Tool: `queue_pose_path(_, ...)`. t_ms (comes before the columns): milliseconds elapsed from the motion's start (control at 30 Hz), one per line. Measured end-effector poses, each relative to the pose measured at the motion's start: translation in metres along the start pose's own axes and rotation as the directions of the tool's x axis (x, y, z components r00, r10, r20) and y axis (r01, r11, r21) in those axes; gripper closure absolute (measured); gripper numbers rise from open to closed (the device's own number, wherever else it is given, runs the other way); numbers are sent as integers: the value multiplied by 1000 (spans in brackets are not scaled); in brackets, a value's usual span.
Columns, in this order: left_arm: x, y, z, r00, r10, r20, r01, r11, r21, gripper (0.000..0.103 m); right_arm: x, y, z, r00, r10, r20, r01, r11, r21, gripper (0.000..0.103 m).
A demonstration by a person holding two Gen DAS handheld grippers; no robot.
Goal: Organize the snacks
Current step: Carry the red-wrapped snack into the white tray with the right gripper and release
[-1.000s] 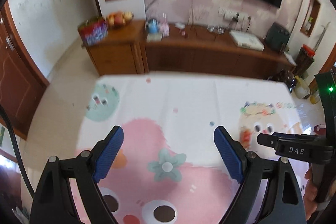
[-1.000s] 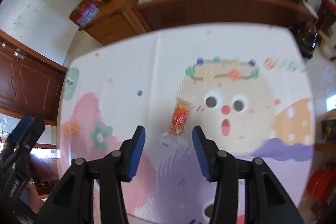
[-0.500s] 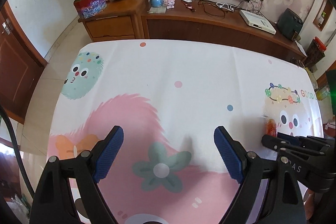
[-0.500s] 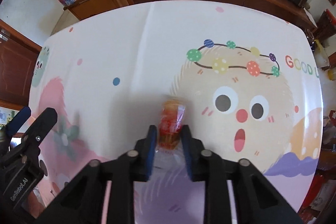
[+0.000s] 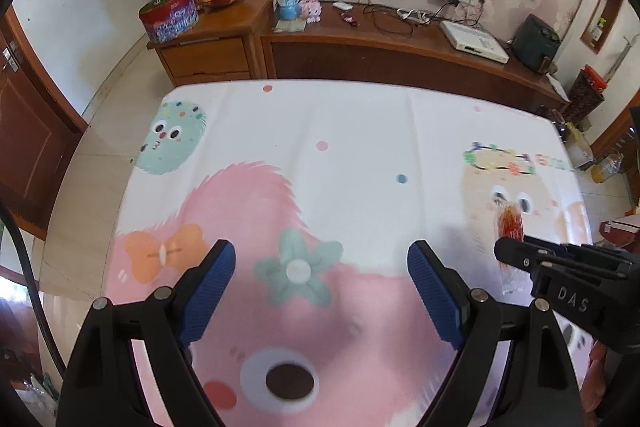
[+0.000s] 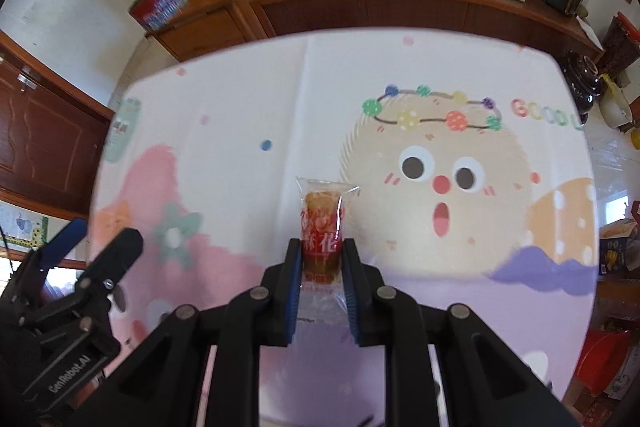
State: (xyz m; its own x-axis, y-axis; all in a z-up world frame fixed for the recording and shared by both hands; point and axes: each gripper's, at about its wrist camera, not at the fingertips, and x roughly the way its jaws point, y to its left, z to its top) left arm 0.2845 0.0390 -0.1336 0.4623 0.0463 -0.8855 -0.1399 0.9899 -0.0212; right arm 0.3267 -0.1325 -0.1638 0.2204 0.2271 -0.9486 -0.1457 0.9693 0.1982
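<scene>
Your right gripper (image 6: 321,259) is clamped on the snack packet (image 6: 322,227), gripping its lower half above the table (image 6: 248,99) for carrying. Your left gripper (image 5: 320,287) hangs wide apart, empty.

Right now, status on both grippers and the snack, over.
Right gripper shut on snack packet. Left gripper open, nothing between its jaws. Tablecloth around them bare, nothing in the way.

The clear red-printed snack packet (image 6: 322,227) has its lower end hidden between the right claw's (image 6: 321,259) blue pads. In the left view the packet (image 5: 510,221) is smeared by blur, its print unreadable, its bottom behind that claw (image 5: 504,253).
</scene>
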Motion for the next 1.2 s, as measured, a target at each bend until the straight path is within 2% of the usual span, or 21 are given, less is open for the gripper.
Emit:
queue_pose_path(167, -63, -6, -20, 999, -21, 48, 19, 999, 30, 15, -68, 7, -27, 993, 55, 101, -53, 998, -18, 84)
queue_pose_path(367, -133, -16, -70, 992, -73, 100, 64, 994, 94, 13, -140, 8, -103, 965, 139, 221, -128, 990, -63, 84)
queue_pose_path(500, -169, -18, -111, 984, -127, 123, 113, 987, 112, 10, -169, 11, -154, 946, 152, 287, -131, 987, -89, 84)
queue_pose_path(600, -190, -19, -138, 978, -156, 137, 140, 983, 119, 7, -181, 10, -186, 936, 185, 298, -166, 982, -90, 84)
queue_pose_path(667, -204, -20, -154, 973, -173, 150, 154, 980, 128, 0, -186, 10, -202, 932, 203, 300, -184, 979, -90, 84)
queue_pose_path(867, -227, -19, -193, 964, -208, 164, 186, 973, 141, 0, -195, 11, -247, 921, 191, 339, -172, 981, -87, 84)
queue_pose_path(967, -231, -15, -212, 960, -223, 170, 203, 971, 125, 0, -190, 10, -263, 926, 173, 335, -155, 985, -80, 84)
queue_pose_path(1200, -224, -7, -240, 970, -191, 151, 181, 980, 79, 0, -169, 9, -286, 951, 153, 270, -138, 988, -73, 83)
